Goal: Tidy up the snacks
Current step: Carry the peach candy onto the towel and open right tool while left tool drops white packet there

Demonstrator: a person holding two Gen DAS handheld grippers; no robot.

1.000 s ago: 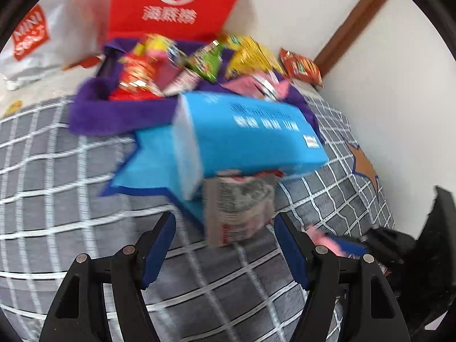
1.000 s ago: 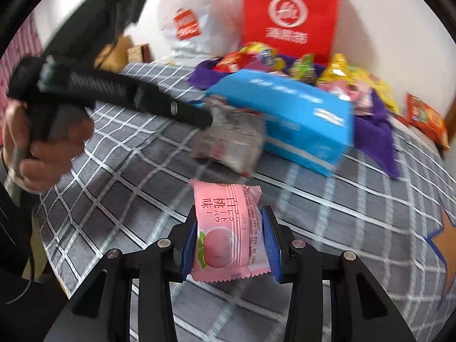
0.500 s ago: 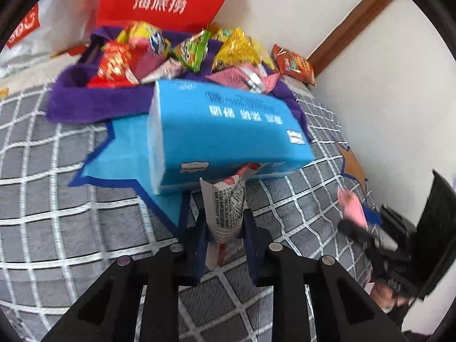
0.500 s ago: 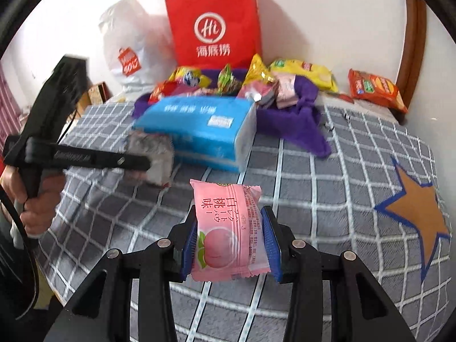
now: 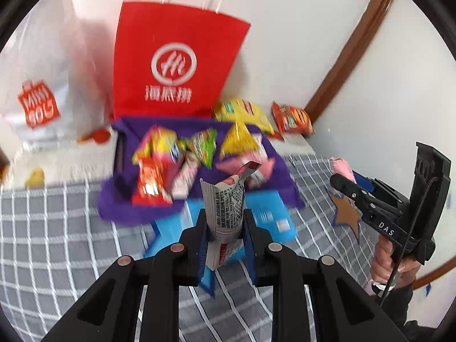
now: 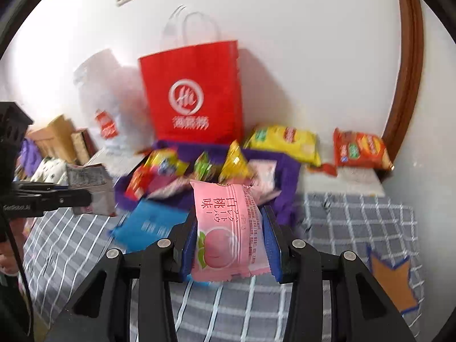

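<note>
My left gripper (image 5: pixel 225 242) is shut on a grey-and-white printed snack packet (image 5: pixel 223 211) and holds it upright above the bed. My right gripper (image 6: pixel 230 245) is shut on a pink peach-flavour snack packet (image 6: pixel 228 228). Ahead of both lies a purple cloth bin (image 5: pixel 193 193) heaped with several colourful snack packets (image 5: pixel 176 156). The same bin (image 6: pixel 287 176) shows in the right wrist view. Each gripper appears in the other's view: the right gripper (image 5: pixel 344 175) with the pink packet, the left gripper (image 6: pixel 88 196) with the grey packet.
A blue tissue pack (image 5: pixel 268 216) lies on the grey checked bedcover (image 5: pixel 57 228) just before the bin. A red paper bag (image 5: pixel 173 62) and a white plastic bag (image 5: pixel 40 97) stand against the wall. A yellow packet (image 6: pixel 285 142) and an orange packet (image 6: pixel 362 149) lie at back right.
My left gripper closed on the grey packet and lifted it off the bed. Both grippers have risen and tilted up toward the bin and red bag, each keeping its packet.
</note>
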